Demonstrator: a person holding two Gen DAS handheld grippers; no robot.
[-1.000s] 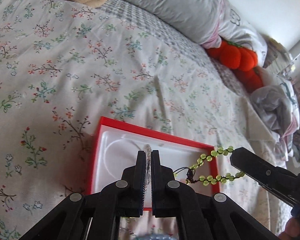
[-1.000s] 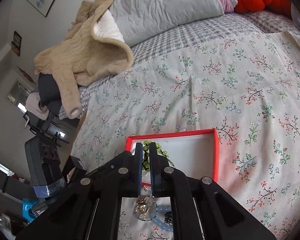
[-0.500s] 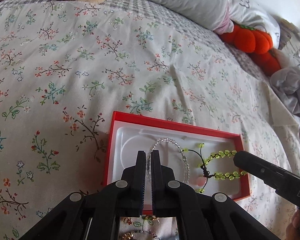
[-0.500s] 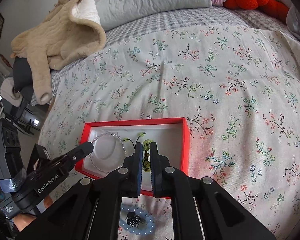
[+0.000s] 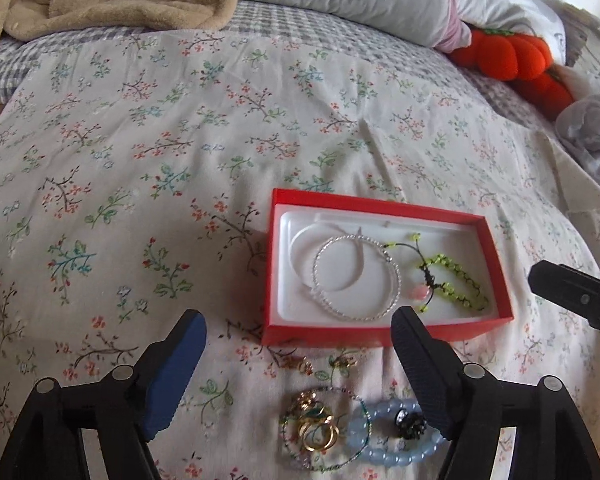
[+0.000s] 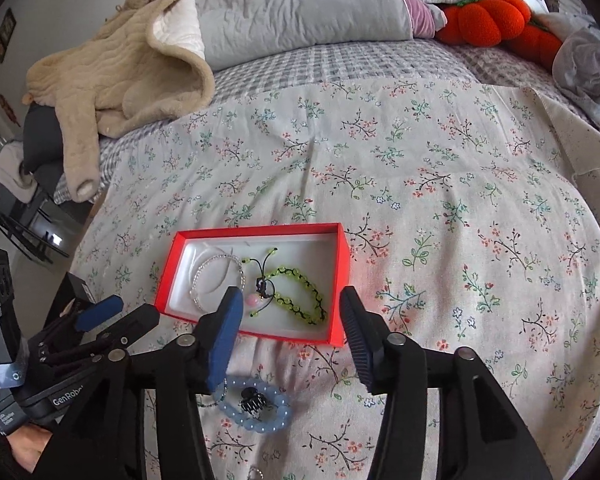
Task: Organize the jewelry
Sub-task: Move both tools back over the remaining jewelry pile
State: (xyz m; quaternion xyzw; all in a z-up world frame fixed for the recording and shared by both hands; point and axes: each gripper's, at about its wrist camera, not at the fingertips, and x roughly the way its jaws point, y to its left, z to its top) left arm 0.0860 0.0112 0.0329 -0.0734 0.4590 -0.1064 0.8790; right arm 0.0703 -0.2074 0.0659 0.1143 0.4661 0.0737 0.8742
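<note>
Both tongs are tilted steeply down toward a bed [image 5: 260, 132] covered in floral fabric. The left tongs [image 5: 300, 364] are seen with their jaws opening, spread wide across the lower part of the left wrist view, nothing between them. The right tongs [image 6: 290, 324] are likewise opening, moderately spread and empty, low in the right wrist view. A red box [image 5: 496, 276] lies just beyond both; a clear beaded bracelet [image 5: 394, 288] and a green beaded bracelet [image 5: 460, 280] are laid inside it. A blue beaded bracelet [image 5: 392, 458] and gold rings [image 5: 320, 434] are seen on the bed near the lower edge, outside the box.
</note>
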